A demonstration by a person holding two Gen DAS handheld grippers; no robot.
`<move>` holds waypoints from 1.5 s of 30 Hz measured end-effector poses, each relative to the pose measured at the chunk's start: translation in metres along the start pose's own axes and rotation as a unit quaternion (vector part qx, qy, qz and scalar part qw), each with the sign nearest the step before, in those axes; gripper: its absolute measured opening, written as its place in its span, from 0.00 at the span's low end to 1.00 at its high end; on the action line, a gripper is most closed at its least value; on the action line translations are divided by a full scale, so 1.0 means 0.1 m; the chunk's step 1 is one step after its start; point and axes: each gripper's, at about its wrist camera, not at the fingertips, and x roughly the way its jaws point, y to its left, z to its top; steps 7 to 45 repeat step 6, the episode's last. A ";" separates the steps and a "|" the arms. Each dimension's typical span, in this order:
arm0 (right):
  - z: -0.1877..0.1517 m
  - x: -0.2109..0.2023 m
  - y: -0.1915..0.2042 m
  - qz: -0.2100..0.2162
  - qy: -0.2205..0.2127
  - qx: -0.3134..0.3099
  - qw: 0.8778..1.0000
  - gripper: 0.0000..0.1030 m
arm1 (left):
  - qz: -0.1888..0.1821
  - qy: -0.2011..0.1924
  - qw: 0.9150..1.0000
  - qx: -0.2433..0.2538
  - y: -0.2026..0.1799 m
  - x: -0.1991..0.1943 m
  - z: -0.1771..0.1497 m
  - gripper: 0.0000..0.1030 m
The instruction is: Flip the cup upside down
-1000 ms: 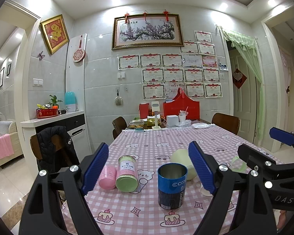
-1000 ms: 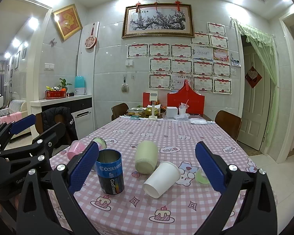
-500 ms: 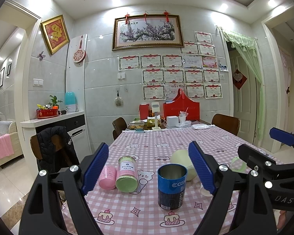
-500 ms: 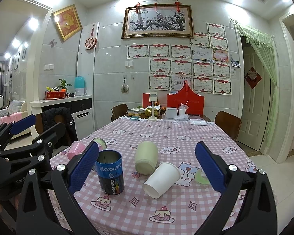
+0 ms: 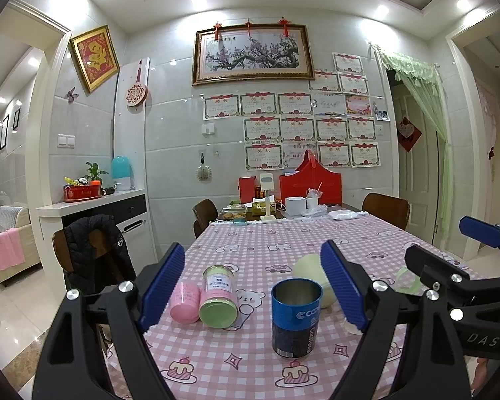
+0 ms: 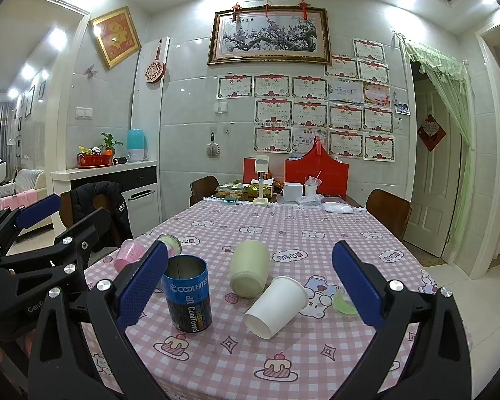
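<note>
A white paper cup (image 6: 276,301) lies on its side on the pink checked tablecloth (image 6: 283,363), between my right gripper's fingers and ahead of them. My right gripper (image 6: 250,281) is open and empty above the table's near edge. A blue open-topped can (image 6: 187,293) (image 5: 296,316) stands upright. My left gripper (image 5: 253,283) is open and empty, just short of the can. In the left wrist view the paper cup is mostly hidden behind the gripper's right finger.
A pale green cup (image 6: 250,268) (image 5: 311,275) lies on its side behind the paper cup. A green-lidded jar (image 5: 218,296) and a pink cup (image 5: 184,302) lie at the left. A small green piece (image 6: 343,305) lies at the right. Chairs, boxes and dishes crowd the far end.
</note>
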 end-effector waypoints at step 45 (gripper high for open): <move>0.00 0.06 0.03 0.002 0.008 -0.002 1.000 0.92 | 0.006 0.011 1.000 0.005 0.04 0.06 -0.03 0.80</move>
